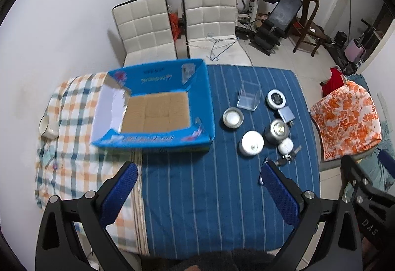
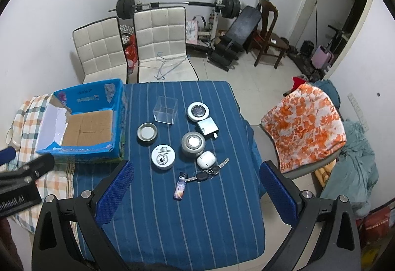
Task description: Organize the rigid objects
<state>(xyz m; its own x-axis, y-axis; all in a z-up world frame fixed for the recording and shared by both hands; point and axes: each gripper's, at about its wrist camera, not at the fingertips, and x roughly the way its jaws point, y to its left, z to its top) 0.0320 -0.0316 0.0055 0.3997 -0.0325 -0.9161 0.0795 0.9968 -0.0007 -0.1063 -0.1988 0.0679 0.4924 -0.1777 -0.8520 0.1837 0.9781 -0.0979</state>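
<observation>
An open blue cardboard box (image 1: 158, 145) (image 2: 81, 151) with a bare brown floor sits left on the table. To its right, on the blue striped cloth (image 2: 172, 209), lie a clear plastic cube (image 2: 165, 110), a round metal lid (image 2: 147, 134), a white tin (image 2: 163, 157), a grey round tin (image 2: 193, 143), a white ring-shaped case (image 2: 198, 111), a grey flat box (image 2: 207, 128), a white earbud case (image 2: 205, 159) and keys (image 2: 207, 173) with a small tag (image 2: 180, 188). My left gripper (image 1: 197, 187) and right gripper (image 2: 196, 184) hover open above the near table, holding nothing.
A checked cloth (image 1: 74, 147) covers the table's left part, with a tape roll (image 1: 47, 126) at its edge. Two white chairs (image 1: 172, 24) stand behind the table, a chair with orange floral cloth (image 2: 306, 127) to the right. Gym equipment (image 2: 229, 31) lines the back wall.
</observation>
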